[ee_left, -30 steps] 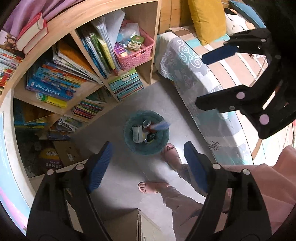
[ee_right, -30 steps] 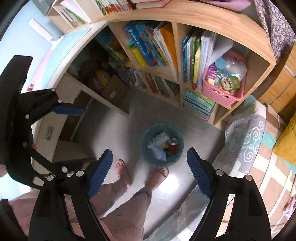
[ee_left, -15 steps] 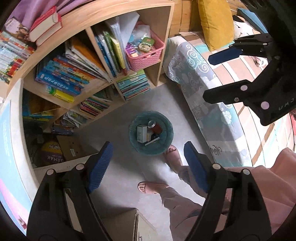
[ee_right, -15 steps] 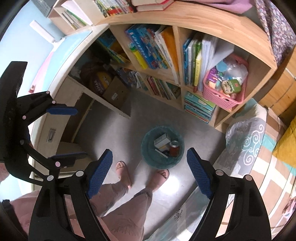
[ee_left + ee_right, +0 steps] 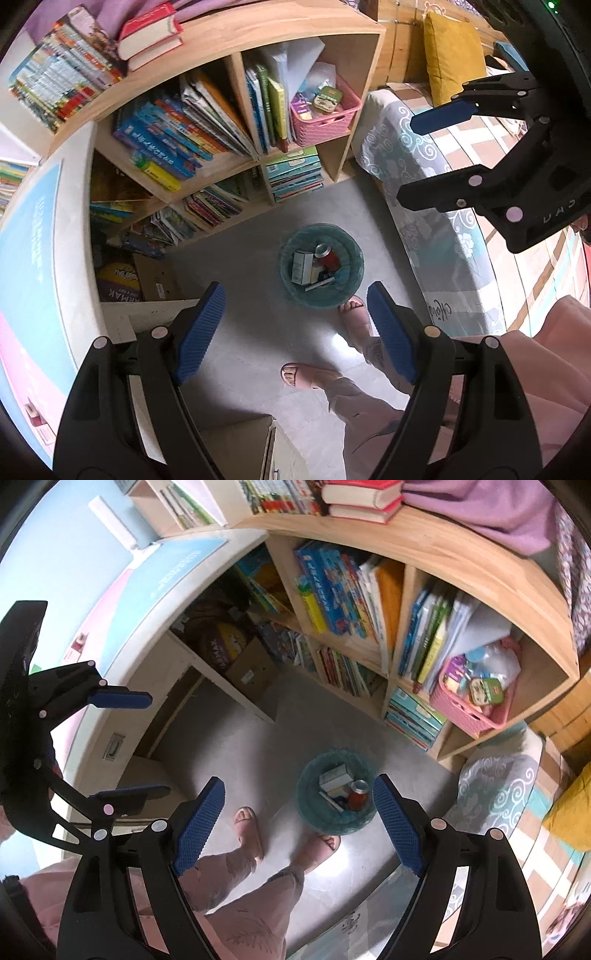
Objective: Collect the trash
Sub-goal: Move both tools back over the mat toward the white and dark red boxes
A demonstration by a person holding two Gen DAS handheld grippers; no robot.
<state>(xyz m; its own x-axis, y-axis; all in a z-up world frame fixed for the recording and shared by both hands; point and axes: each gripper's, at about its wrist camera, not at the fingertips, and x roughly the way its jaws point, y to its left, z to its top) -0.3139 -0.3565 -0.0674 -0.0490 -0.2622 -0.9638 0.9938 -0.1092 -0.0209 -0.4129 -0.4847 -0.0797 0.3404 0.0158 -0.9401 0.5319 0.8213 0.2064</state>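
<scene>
A round teal trash bin [image 5: 345, 291] stands on the grey floor far below, also in the right wrist view [image 5: 314, 812]. It holds a small white box [image 5: 301, 266], a red can [image 5: 330, 255] and a flat stick-like piece [image 5: 320, 284]. My left gripper [image 5: 295, 328] is open and empty, high above the floor left of the bin. My right gripper [image 5: 297, 818] is open and empty, high above the bin. The right gripper shows in the left wrist view [image 5: 432, 155] at upper right; the left gripper shows in the right wrist view [image 5: 129, 746] at left.
A wooden bookshelf [image 5: 229, 44] full of books stands behind the bin, with a pink basket [image 5: 325, 122]. A bed with a patterned cover [image 5: 417, 177] is on the right. A white desk [image 5: 55, 229] and cardboard box [image 5: 155, 277] are on the left. The person's feet [image 5: 306, 374] stand by the bin.
Both grippers have risen, so the bin looks smaller. A pale blue item seen dropping over the bin a second ago is gone from view above it.
</scene>
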